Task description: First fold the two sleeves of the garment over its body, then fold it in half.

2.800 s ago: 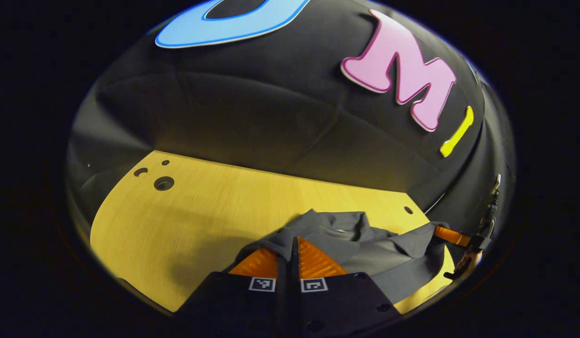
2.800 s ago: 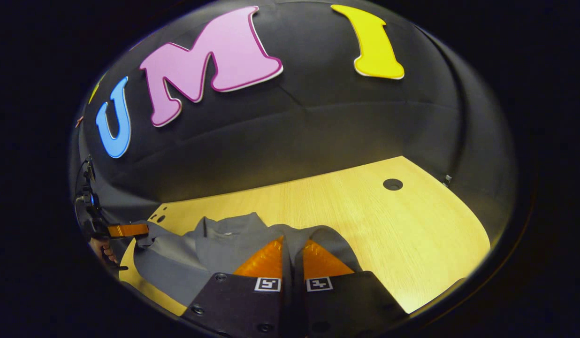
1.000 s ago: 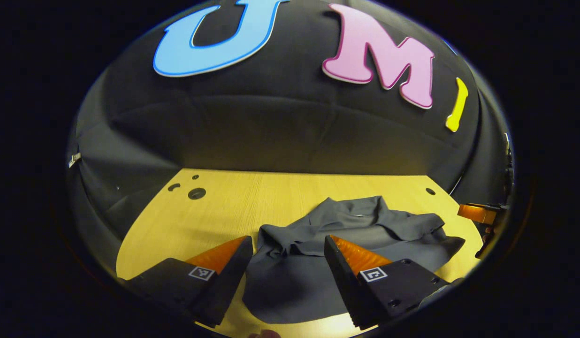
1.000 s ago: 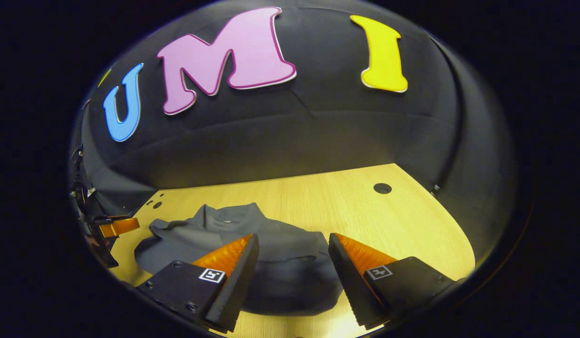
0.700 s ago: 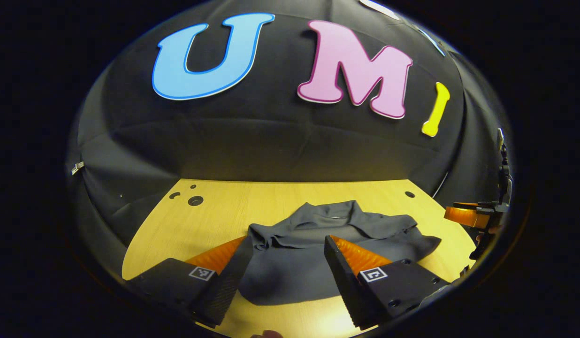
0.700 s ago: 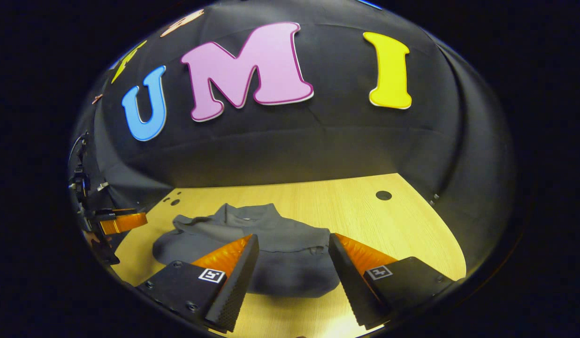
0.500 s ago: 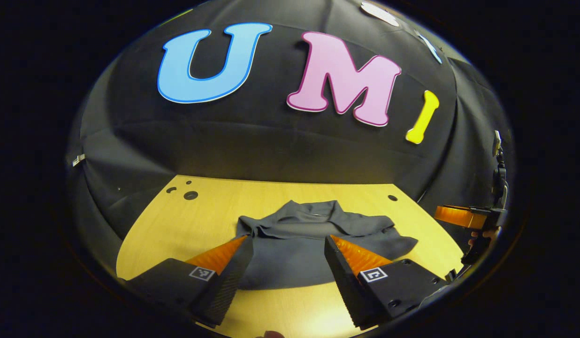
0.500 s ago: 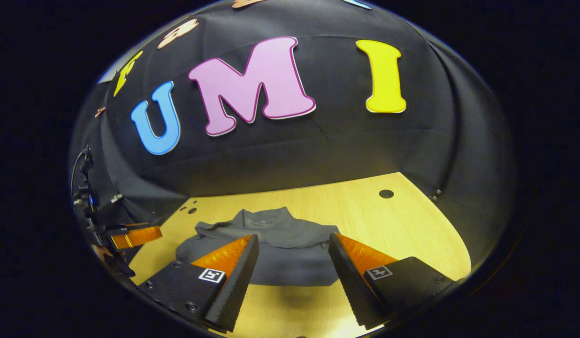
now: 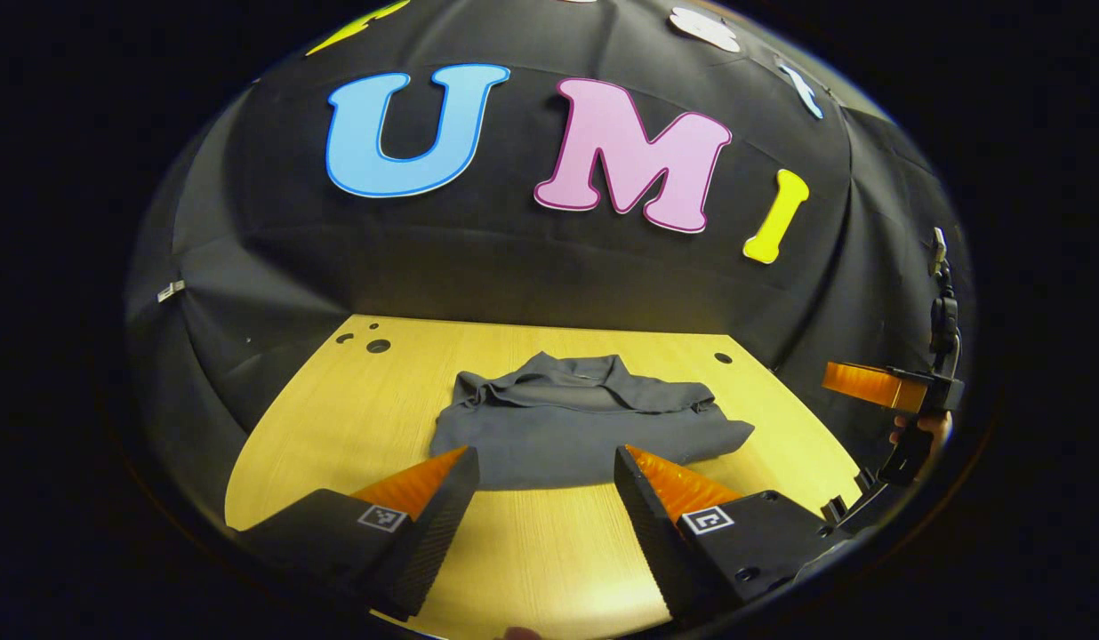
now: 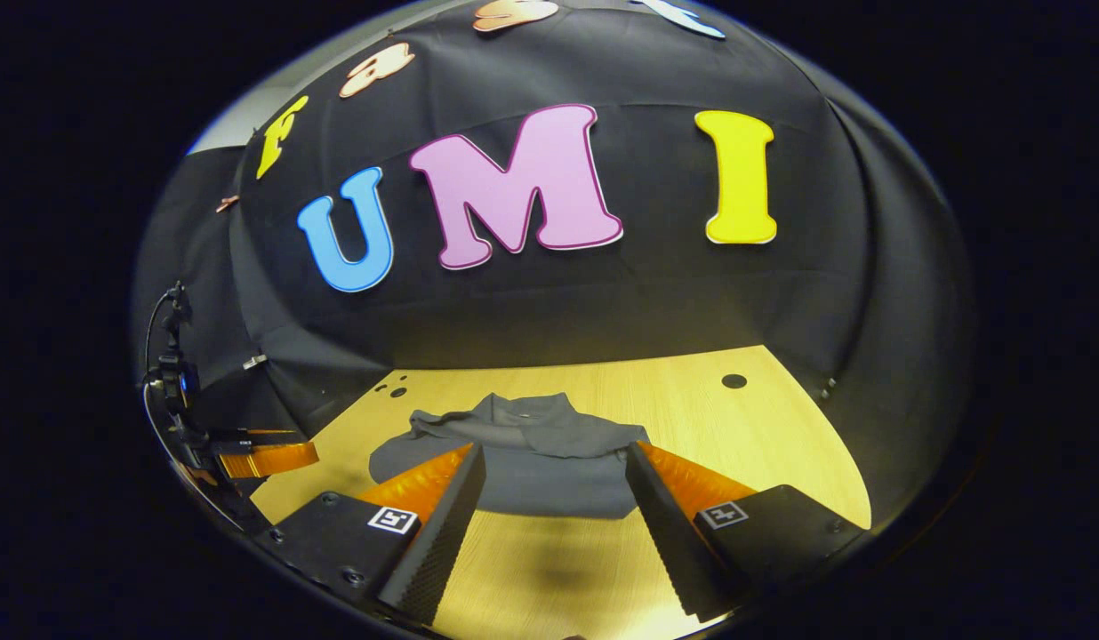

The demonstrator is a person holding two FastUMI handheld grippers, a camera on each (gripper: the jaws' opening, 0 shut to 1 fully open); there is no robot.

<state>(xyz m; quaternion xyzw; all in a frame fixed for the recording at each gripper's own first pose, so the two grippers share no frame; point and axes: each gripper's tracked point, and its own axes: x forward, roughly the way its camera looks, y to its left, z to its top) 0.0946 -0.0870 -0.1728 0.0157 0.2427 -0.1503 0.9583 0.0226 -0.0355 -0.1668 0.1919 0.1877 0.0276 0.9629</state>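
left gripper (image 9: pixel 541 462): fingers spread wide, nothing between them, held above the near part of the counter (image 9: pixel 354 418).
right gripper (image 10: pixel 554 467): likewise spread wide and empty; in the left gripper view it appears at about 3 o'clock (image 9: pixel 870 384), off the counter's right edge.
garment (image 9: pixel 578 425): a dark grey top lying as a compact folded bundle on the counter, at 12 o'clock from both grippers and clear of their tips.
long axis: the bundle runs from 9 to 3 o'clock across both views, collar at the far side, folded edge toward the grippers.
nearer hand: I judge neither has the advantage; the bundle sits close to centred ahead of each.
task state: by my reading, sleeves are tucked in and the halving is done, though the right corner trails out somewhat loosely.
next move: probably only a small tidy of that corner, if anything.
writing: small square black-and-white markers on the gripper fingers; no brand or label I can make out on the garment.
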